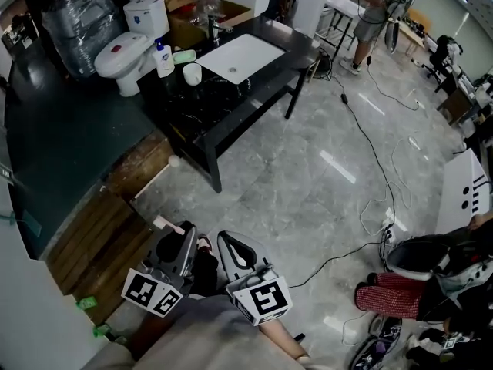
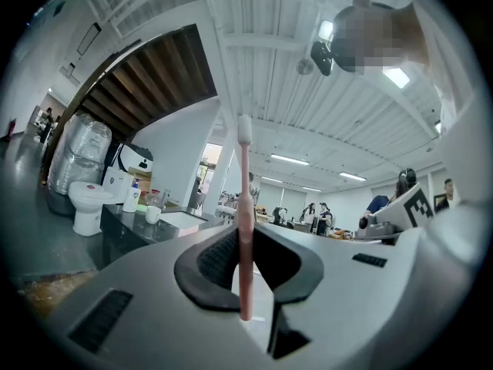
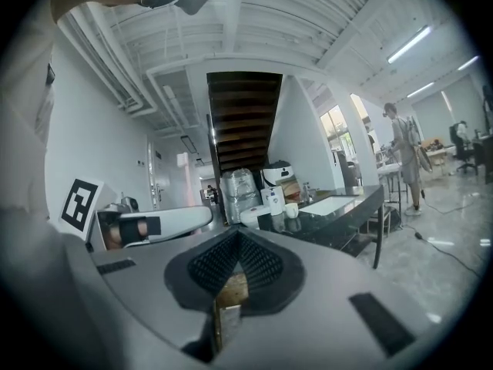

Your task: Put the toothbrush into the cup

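Observation:
A pink toothbrush [image 2: 244, 199] with a white head stands upright between the jaws of my left gripper [image 2: 246, 241], which is shut on its handle. In the head view the brush [image 1: 166, 224] pokes out to the left of the left gripper [image 1: 183, 236], low over the floor. My right gripper [image 1: 231, 243] is beside it; its jaws [image 3: 237, 236] are shut with nothing between them. The white cup [image 1: 192, 73] stands far ahead on the black counter [image 1: 231, 99], left of the white sink basin [image 1: 240, 57]. It appears small in both gripper views [image 2: 153, 213] [image 3: 291, 210].
A soap bottle [image 1: 163, 58] and a toilet [image 1: 122, 54] are left of the cup. A wooden platform [image 1: 100, 237] lies to my left. Cables [image 1: 362, 129] and a power strip [image 1: 390, 222] cross the grey floor. One person stands far back [image 1: 373, 14]; another sits at right [image 1: 431, 280].

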Available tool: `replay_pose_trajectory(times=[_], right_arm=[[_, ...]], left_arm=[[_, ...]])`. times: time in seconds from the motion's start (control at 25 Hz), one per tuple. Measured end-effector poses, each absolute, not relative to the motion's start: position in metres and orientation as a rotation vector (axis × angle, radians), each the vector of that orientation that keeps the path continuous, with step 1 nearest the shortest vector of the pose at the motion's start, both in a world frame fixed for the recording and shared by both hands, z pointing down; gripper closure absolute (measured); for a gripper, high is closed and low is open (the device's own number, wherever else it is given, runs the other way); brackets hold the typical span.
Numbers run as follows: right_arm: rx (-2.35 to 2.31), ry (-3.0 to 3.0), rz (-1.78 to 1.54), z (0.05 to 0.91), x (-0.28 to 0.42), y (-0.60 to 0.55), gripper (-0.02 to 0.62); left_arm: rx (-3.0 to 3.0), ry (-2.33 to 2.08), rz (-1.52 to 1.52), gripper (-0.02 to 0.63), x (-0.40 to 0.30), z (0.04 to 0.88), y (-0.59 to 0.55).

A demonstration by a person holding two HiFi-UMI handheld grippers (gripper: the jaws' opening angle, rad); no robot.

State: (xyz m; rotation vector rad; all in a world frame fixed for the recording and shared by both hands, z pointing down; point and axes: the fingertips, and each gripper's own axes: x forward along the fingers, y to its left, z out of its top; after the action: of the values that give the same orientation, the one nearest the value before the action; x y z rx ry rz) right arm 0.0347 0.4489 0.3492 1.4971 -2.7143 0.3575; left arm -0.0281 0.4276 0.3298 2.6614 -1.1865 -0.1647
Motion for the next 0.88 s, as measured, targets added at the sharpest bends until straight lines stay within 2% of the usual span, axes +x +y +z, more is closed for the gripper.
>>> replay_pose_trajectory(times=[0.88], right_arm=[[1.46, -2.648, 0.284, 0.338, -0.028, 0.284, 0.589]], left_arm=[[2.681, -1.084, -0.237, 0.558, -0.077, 0.327, 0.26]])
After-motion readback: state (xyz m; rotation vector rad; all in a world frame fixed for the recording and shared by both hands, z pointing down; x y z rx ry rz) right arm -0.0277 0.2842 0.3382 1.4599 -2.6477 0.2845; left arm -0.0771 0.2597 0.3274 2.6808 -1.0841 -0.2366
